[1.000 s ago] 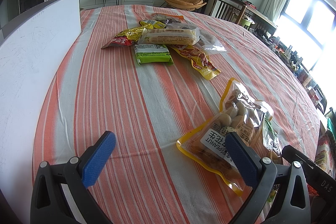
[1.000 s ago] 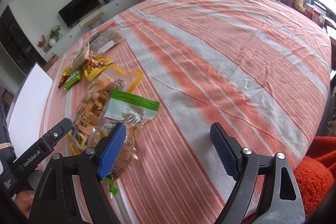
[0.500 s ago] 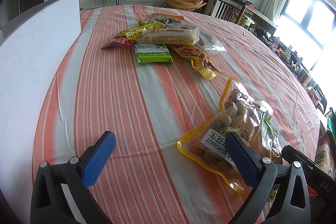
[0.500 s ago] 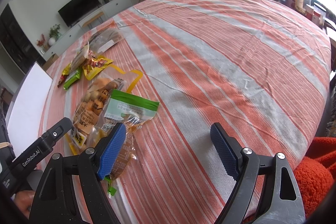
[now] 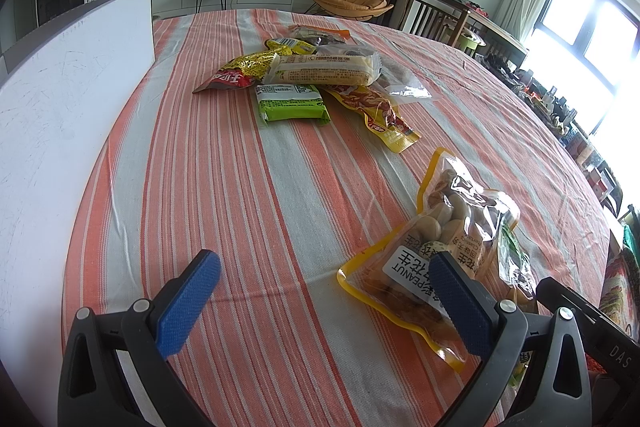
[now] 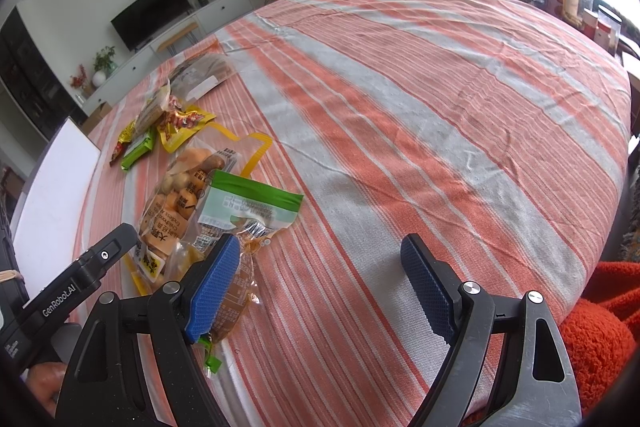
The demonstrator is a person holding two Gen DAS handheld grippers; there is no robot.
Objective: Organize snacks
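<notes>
A clear, yellow-edged peanut bag lies on the striped tablecloth, just beyond the right finger of my left gripper, which is open and holds nothing. In the right wrist view the same peanut bag lies under a green-topped snack pouch. My right gripper is open over bare cloth, its left pad in front of that pouch's lower end. Farther back sits a pile of snacks: a green packet, a long beige bar, red-yellow packets.
A white board stands along the table's left side. An orange fuzzy cloth lies at the near right edge. The other gripper's black body shows at the lower left. Chairs, a TV and a cluttered side table lie beyond.
</notes>
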